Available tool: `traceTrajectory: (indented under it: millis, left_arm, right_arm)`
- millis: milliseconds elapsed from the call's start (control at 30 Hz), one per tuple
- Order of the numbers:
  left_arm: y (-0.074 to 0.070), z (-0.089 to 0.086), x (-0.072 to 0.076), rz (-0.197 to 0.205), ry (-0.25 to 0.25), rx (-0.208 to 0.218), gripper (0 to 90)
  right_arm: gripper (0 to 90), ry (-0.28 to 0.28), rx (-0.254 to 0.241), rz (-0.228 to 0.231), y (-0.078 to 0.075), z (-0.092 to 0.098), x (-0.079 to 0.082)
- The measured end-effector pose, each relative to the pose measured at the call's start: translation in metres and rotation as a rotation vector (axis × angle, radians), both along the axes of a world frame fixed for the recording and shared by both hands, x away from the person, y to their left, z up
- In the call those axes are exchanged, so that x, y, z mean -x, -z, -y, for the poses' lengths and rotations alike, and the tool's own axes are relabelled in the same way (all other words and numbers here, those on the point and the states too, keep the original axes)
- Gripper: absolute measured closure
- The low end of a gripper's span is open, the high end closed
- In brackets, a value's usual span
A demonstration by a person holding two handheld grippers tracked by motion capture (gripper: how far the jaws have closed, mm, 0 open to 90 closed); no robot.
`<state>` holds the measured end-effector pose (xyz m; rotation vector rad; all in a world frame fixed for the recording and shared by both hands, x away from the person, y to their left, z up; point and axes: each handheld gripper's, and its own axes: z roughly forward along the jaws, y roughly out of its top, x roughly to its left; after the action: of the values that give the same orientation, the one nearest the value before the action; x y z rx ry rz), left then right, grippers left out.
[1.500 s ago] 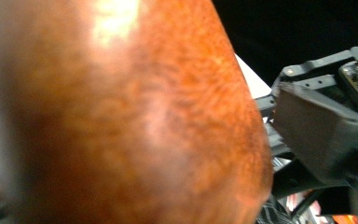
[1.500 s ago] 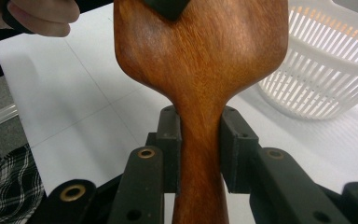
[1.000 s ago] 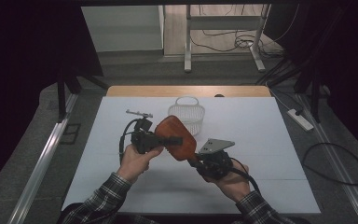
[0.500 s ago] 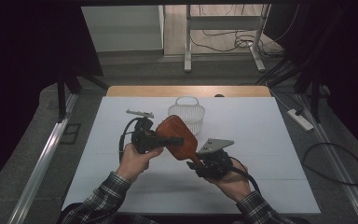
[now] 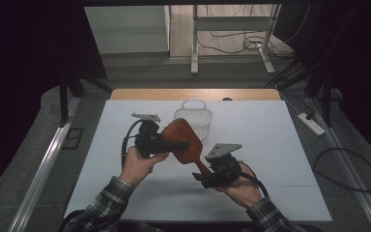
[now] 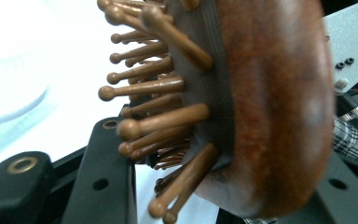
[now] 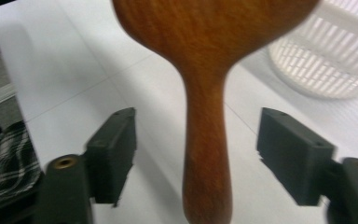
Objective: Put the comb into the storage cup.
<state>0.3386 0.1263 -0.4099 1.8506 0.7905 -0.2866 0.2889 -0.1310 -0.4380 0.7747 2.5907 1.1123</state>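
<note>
Wooden hairbrush (image 5: 183,139) changes hands above the white table (image 5: 280,145), near the white basket (image 5: 193,115): high view shows the left gripper (image 5: 174,144) pinching its head. Left gripper view has jaws clamped across bristles (image 6: 154,88) and back. Right gripper view: the right gripper (image 7: 198,154) has just been opening, jaws spread clear of the handle between them, so the handover looks complete.

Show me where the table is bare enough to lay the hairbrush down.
Bare mat lies right of the basket toward the far right edge, and along the left edge. It is crowded mid-table, around the hairbrush and both hands.
</note>
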Motion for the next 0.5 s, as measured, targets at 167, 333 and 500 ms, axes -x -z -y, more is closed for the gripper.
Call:
traceTrajectory:
  millis: [167, 333, 500]
  left_arm:
    - [-0.002, 0.0, -0.001, 0.013, -0.006, -0.024, 57.6]
    - [-0.004, 0.001, -0.002, 0.023, -0.008, -0.046, 57.5]
    - [-0.007, 0.001, -0.003, 0.039, -0.016, -0.068, 57.4]
  right_arm:
    - [20.3, 0.014, 0.004, -0.022, -0.001, 0.004, -0.003]
    - [15.0, 0.018, 0.013, -0.038, -0.002, 0.009, -0.005]
    - [12.4, 0.025, 0.005, -0.053, -0.002, 0.014, -0.007]
